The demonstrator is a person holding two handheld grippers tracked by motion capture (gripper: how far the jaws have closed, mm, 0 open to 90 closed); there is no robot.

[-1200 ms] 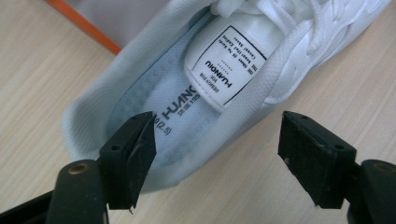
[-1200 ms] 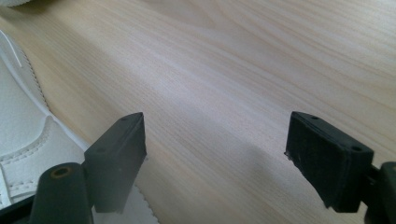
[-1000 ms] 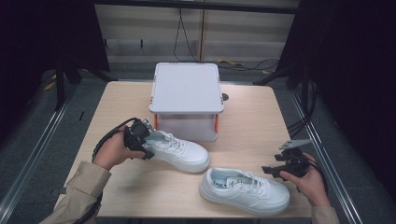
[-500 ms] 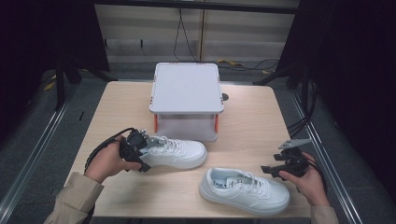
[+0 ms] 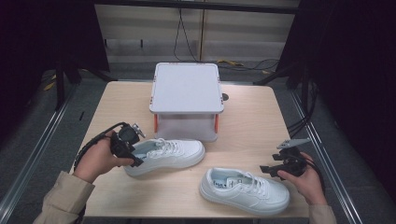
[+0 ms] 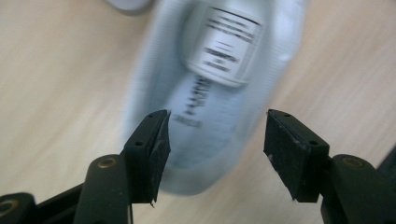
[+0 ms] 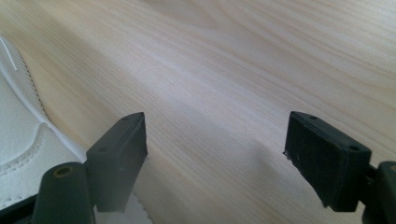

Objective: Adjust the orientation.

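Hovering at the heel of the far white sneaker [image 5: 166, 154], left gripper [image 5: 125, 145] with jaws parted and just closing in, pads clear of the blurred heel below. Lying toward 7 o'clock on the surface [image 5: 252, 116], toe toward 3 o'clock, in front of the grey box [image 5: 187, 100]. Resting at 4 o'clock, right gripper [image 5: 273, 169], jaws released, just beside the near sneaker [image 5: 245, 190].

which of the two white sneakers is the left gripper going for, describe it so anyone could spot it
Start at the grey lidded plastic box in the middle of the pale wooden table. The white lace-up sneaker lies just in front of it, with the left gripper at its heel. Unlike the other white sneaker near the front edge, its toe points right.
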